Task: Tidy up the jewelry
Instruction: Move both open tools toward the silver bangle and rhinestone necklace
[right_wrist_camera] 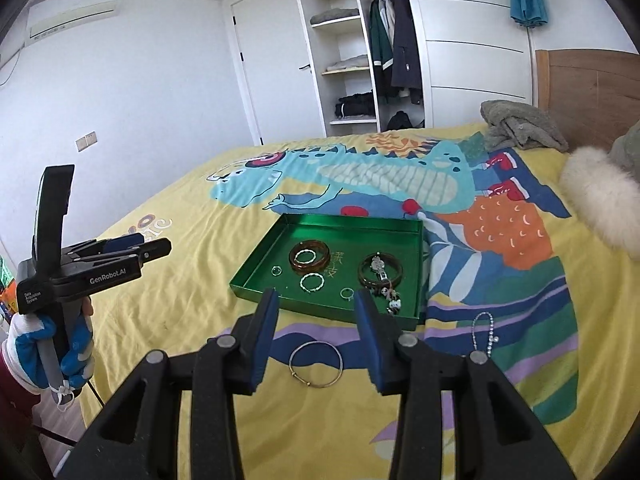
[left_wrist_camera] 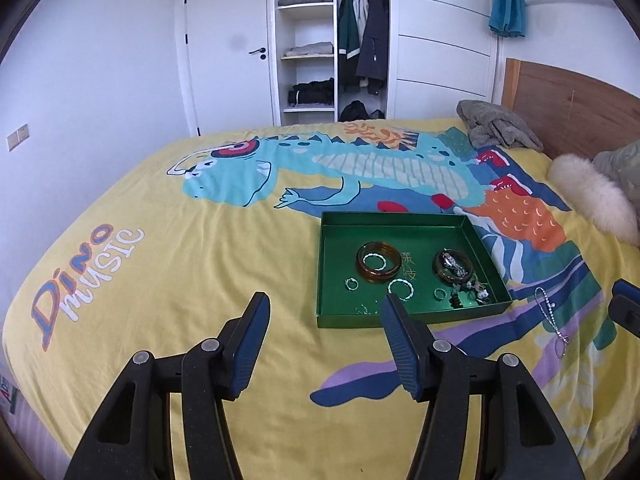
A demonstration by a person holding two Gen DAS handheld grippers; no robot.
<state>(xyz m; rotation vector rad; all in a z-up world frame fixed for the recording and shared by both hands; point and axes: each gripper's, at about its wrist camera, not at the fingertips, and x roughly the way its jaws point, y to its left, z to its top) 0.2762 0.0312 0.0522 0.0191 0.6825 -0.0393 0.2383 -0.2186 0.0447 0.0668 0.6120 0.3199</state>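
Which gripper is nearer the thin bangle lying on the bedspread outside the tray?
Right. The right gripper hovers just above the thin bangle; the left gripper is far off to its left.

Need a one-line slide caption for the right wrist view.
Right gripper open above a thin bangle and a chain on the bedspread, beside the green tray of jewelry.

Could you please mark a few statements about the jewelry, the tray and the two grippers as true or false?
1. The green tray lies on the bedspread. True.
2. The thin bangle lies inside the tray. False: it lies on the bedspread, in front of the tray.
3. The right gripper grips a ring. False: it is open and empty.
4. The beaded chain lies outside the tray. True.
5. The left gripper is empty. True.
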